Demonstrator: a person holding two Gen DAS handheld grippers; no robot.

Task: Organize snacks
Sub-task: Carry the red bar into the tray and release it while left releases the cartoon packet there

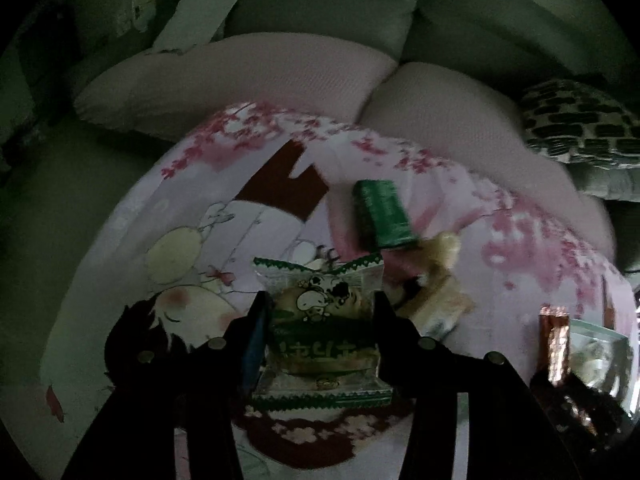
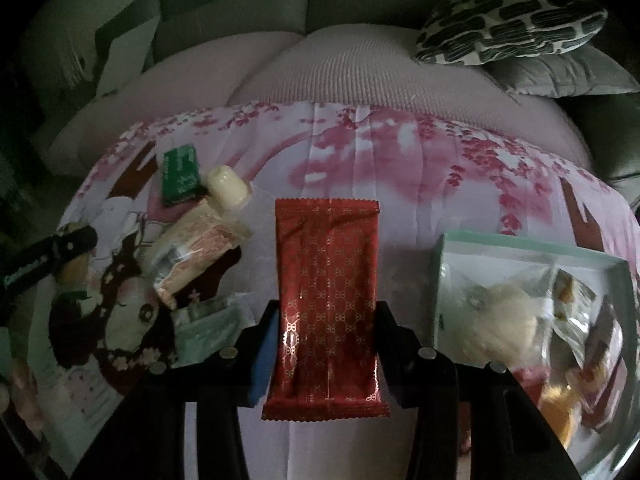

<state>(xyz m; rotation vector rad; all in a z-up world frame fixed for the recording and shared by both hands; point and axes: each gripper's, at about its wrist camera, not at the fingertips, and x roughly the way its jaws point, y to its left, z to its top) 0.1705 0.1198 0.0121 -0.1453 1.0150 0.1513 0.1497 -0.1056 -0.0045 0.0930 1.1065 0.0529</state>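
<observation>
1. Two snacks in hand, one per tool: left gripper [image 1: 320, 344] closed onto a green-edged cartoon snack packet [image 1: 320, 336], jaws pressing its two sides, packet held above the cloth.
2. Right gripper [image 2: 326, 356] likewise clamped, pinching a long red foil packet [image 2: 328, 304] near its lower end, upper end standing free over the floral cloth [image 2: 400, 168].
3. Partly filled already, by the look of it: clear box with a pale green rim [image 2: 532, 242] at the right, holding several wrapped items, contents too blurred to name.
4. Still loose on the cloth at the left: dark green packet [image 2: 180, 174], small cream roll [image 2: 228, 186] just beside it, beige-and-red wrapped bar [image 2: 196, 252] nearer, pale green packet [image 2: 208, 326] nearest of all.
5. Judged roughly midway: some boxed, two lifted, at least four left to gather.
6. Likely next: carrying both held packets to the box, then back for the pile.
</observation>
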